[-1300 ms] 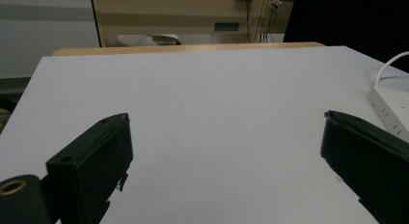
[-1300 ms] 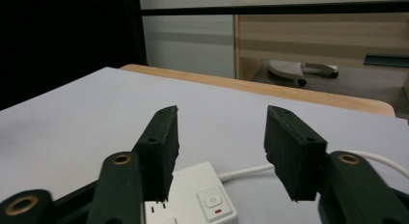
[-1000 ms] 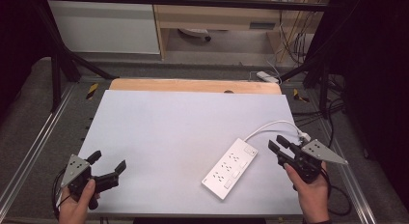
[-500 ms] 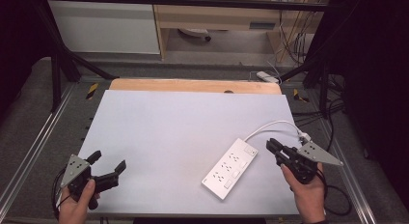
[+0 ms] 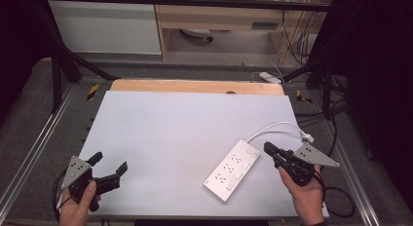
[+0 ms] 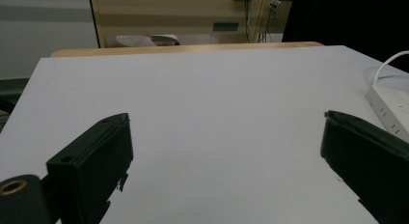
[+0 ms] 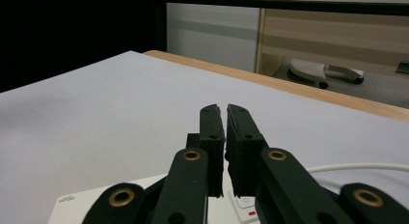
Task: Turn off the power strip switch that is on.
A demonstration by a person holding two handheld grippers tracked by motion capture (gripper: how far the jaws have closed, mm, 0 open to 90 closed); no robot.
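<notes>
- The white power strip [image 5: 233,169] lay flat on the table [image 5: 185,128], at about 4 o'clock from the table's centre in the high view, with its long axis running diagonally from 7 o'clock to 1 o'clock.
- A white cable [image 5: 275,127] left the far end of the power strip and curved toward 3 o'clock, ending near the right edge of the table.
- The right hand-held gripper [image 5: 267,148] sat just beside the far right end of the power strip, at its 3 o'clock side. Its jaws had just been closing and stood together, with only a thin slit between them and nothing in that slit.
- In the right gripper view the closed tips [image 7: 222,110] pointed over the switch end of the power strip [image 7: 144,204]; whether they touched it could not be told.
- The left hand-held gripper [image 5: 108,162] was held at about 7 o'clock on the table, well apart from the power strip, with its jaws wide apart and nothing between them.
- In the left gripper view the bare table surface [image 6: 207,113] lay between the open jaws, and a corner of the power strip [image 6: 388,105] showed at 3 o'clock.
- No container stood on the table.
</notes>
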